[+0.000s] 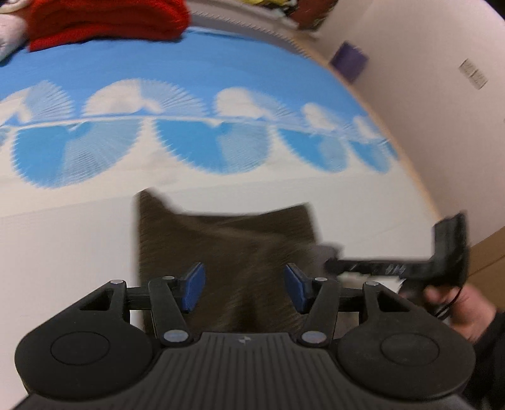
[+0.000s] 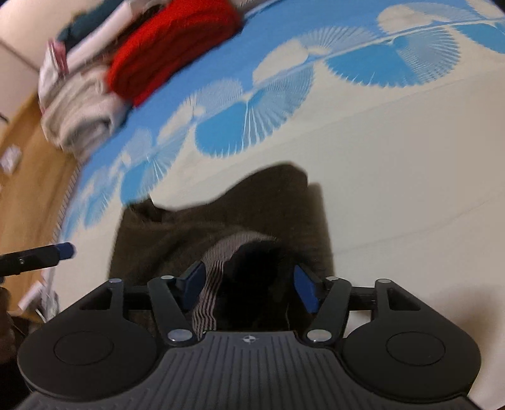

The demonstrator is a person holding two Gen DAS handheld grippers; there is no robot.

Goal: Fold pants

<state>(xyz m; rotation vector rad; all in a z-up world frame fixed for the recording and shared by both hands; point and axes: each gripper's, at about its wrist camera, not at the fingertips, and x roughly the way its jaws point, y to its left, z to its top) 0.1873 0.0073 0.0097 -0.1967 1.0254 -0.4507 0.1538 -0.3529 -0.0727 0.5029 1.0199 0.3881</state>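
In the left wrist view, the left gripper [image 1: 244, 288] has its blue pads wide apart and holds nothing. The dark brown pants [image 1: 227, 243] lie just ahead of it and under it, on the white part of a bed sheet [image 1: 63, 246]. Further ahead the sheet becomes blue with white fan patterns. At the far left stands a red folded garment [image 1: 104, 22]. To the right there is a pale wall [image 1: 426, 63] with a purple square [image 1: 348, 61] on it. The right gripper [image 1: 394, 266] comes in from the right side, blurred, with a hand [image 1: 457, 309] behind it.

In the right wrist view, the right gripper [image 2: 249, 288] is also wide open. Between its pads sits the striped waistband [image 2: 214, 274] of the pants [image 2: 205, 220], but the pads do not close on it. The pants are bunched on the white sheet [image 2: 410, 189] directly ahead. Far ahead to the left, a pile of clothes [image 2: 88, 104] lies beside the red garment [image 2: 170, 47]. A wooden floor [image 2: 28, 176] is at the left edge, and the tip of the left gripper [image 2: 64, 250] enters there.
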